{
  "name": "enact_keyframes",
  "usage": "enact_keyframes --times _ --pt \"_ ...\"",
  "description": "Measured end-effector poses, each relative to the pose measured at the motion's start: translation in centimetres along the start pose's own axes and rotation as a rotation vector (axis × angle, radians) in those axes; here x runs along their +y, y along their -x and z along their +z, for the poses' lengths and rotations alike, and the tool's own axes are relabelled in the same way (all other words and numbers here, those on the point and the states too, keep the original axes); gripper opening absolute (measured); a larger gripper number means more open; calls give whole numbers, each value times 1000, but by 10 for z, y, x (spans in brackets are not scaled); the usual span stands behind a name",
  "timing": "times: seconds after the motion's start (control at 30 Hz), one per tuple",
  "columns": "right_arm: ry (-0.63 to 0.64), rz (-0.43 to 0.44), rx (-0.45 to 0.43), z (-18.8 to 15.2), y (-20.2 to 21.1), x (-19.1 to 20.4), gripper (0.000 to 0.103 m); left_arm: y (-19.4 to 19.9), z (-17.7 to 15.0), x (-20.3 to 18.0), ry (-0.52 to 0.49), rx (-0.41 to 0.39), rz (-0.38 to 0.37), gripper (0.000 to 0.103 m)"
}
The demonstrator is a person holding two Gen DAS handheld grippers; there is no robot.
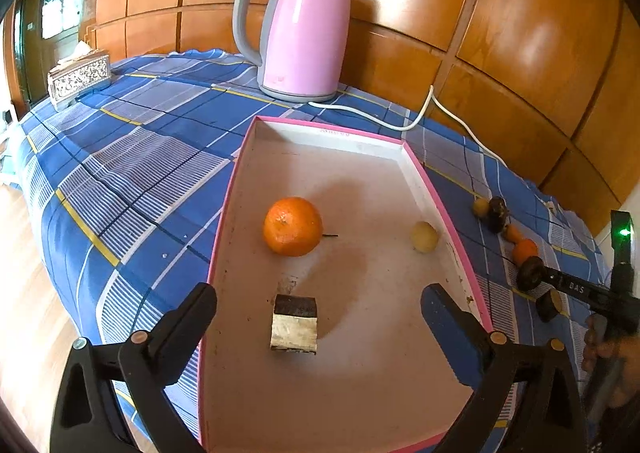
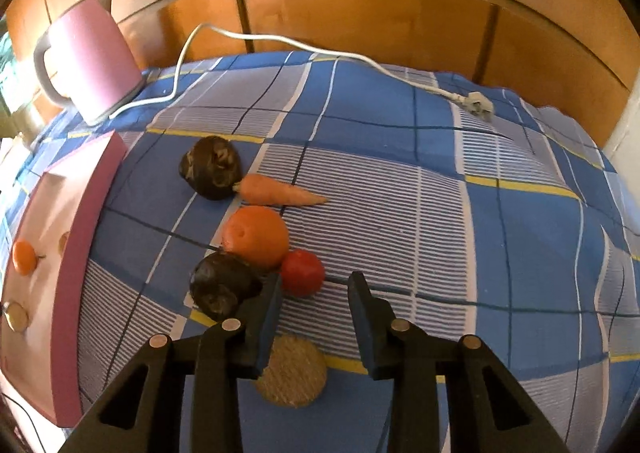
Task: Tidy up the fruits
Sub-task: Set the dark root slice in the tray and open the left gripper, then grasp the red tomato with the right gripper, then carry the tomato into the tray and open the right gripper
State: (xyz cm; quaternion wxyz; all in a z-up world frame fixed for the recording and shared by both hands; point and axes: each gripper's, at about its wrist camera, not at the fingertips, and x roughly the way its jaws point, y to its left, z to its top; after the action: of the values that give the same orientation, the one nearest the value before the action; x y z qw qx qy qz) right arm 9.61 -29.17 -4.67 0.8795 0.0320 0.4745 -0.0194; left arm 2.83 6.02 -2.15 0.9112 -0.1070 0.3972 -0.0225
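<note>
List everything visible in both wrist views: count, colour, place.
box: one, pink rim, white inside, on the plaid cloth
orange: one, orange, inside the box
small pale fruit: one, yellowish, inside the box near its right wall
cut block: one, dark top, pale side, inside the box
loose orange: one, orange, on the cloth right of the box
red fruit: one, red, touching the loose orange
carrot: one, orange, behind the loose orange
dark lumps: two, brown-black, on the cloth
tan disc: one, under the right gripper
kettle: one, pink and grey, with a white cord
tissue box: one, silver
left gripper: black, open
right gripper: black, open
</note>
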Motion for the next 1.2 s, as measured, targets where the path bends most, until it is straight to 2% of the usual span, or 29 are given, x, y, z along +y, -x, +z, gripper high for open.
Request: enact_keyframes --times 0.2,0.3,0.4,0.57,0.77,0.97,1.2 --pt "-4 16 22 8 -10 1 34 3 0 1 -8 -8 22 103" --pt "-2 20 40 7 -16 2 27 5 -1 2 -11 -18 31 103" --pt "13 -1 17 4 -15 6 26 7 -1 3 -7 -23 36 103" --pt "-38 -10 -20 -1 -8 1 26 12 1 6 10 -38 38 103" --pt "-69 -11 -116 -3 25 -1 26 16 1 6 18 -48 49 103" --pt "-9 92 -163 -6 53 25 26 21 3 13 51 -68 75 103" --pt "143 249 -122 -18 57 90 26 19 4 21 80 -56 105 103"
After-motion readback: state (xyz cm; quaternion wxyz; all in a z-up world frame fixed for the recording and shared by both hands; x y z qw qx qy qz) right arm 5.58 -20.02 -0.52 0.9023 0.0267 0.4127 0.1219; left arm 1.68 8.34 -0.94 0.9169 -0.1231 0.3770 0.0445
